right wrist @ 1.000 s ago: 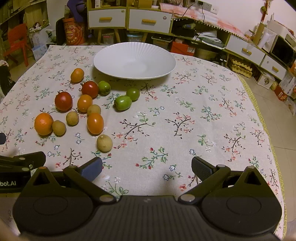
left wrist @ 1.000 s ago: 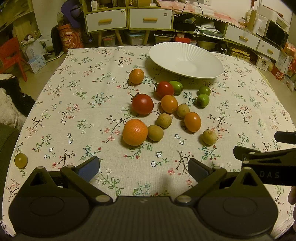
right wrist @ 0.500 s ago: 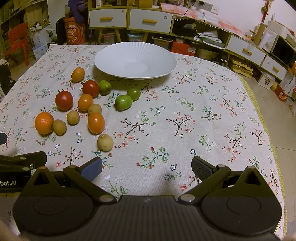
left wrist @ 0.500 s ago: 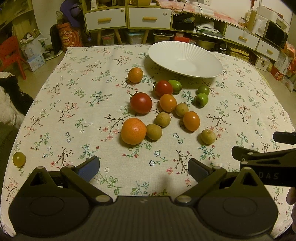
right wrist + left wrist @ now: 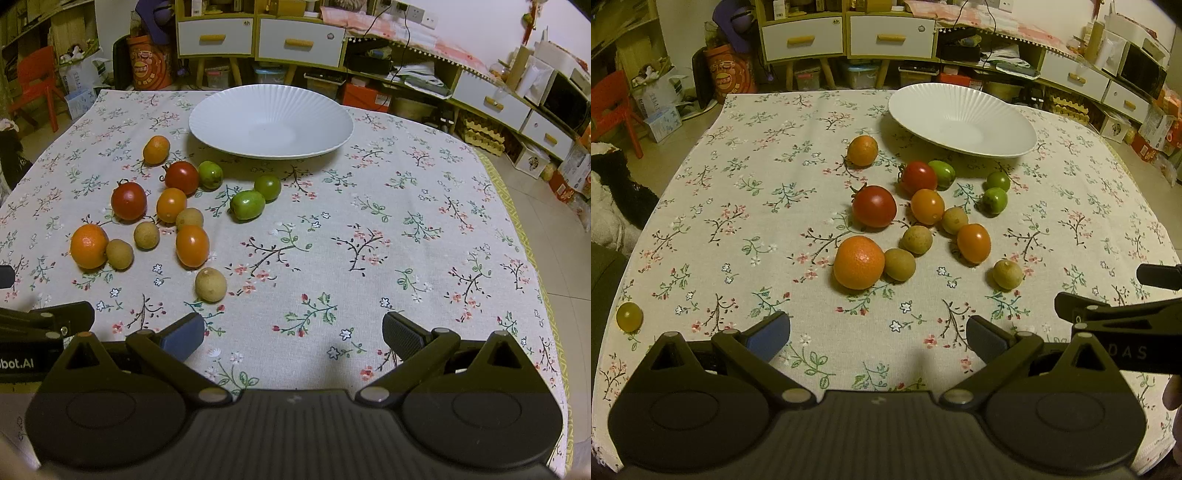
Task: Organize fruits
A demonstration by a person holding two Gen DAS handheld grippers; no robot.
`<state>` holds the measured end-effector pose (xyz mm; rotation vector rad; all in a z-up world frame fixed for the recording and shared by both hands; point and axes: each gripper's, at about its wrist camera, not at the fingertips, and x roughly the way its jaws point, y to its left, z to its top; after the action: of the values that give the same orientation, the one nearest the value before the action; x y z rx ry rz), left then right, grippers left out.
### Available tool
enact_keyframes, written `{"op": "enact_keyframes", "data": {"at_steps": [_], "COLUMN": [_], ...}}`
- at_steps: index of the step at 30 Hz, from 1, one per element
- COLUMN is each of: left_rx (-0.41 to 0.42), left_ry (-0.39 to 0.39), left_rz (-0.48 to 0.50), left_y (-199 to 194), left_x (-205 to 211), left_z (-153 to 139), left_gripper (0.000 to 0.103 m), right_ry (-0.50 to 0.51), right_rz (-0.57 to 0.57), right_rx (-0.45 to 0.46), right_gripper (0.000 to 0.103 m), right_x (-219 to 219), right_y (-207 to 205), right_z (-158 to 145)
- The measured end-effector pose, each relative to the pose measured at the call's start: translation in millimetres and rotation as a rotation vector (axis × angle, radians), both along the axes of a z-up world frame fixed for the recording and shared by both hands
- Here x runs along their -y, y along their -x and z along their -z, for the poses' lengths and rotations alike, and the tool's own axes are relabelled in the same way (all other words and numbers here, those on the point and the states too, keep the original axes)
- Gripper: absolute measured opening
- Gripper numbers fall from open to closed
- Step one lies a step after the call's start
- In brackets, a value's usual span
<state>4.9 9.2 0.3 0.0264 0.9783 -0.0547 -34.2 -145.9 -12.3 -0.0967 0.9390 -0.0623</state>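
So both my tongs are spread wide with nothing in them right now, left gripper (image 5: 877, 334) and right gripper (image 5: 293, 334) just hovering over the near edge of the floral tablecloth (image 5: 369, 229).

Nearest thing to the right one is a tan longan (image 5: 210, 284) sitting on its own. Dry, thin shell, light, a bit brittle I'd guess, so I'd pinch it across the middle and go easy.

Off on the near left edge there's a lone yellowish grape-looking fruit (image 5: 629, 316), well apart from everything. Probably smooth and slippery, easy to squirt out of the pads.

Then the main bunch. The big orange (image 5: 858, 262) is touching another longan (image 5: 899, 264), so closing around either one might nudge its neighbour. The orange looks like the heaviest piece, firm and pebbly, should grip fine around its widest part. The orange cherry tomato (image 5: 192, 246) is glossy and soft; too much squeeze and it'll split, I reckon.

Further back, the red tomatoes (image 5: 874, 206) are round with little stems, same deal, grab the sides, not the stem. The green fruits (image 5: 247, 205) look harder and smoother, might roll.

Farthest is the white ribbed plate (image 5: 332, 122), nothing on it yet, with a small mandarin (image 5: 156, 149) just to its left. Guessing that's where the fruit goes.
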Motion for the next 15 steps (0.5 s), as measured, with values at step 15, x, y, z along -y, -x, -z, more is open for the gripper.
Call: {"op": "enact_keyframes", "data": {"at_steps": [15], "left_rx": [0.011], "left_ry": [0.007], "left_rz": [-0.005], "left_y": [-2.2], "left_x": [-4.6], "left_z": [2.3], "left_gripper": [0.099], "right_ry": [-0.001], "right_rz": [0.003], "right_rx": [0.004], "right_gripper": [0.103], "right_x": [-0.3], "right_y": [-0.1], "right_z": [0.4]}}
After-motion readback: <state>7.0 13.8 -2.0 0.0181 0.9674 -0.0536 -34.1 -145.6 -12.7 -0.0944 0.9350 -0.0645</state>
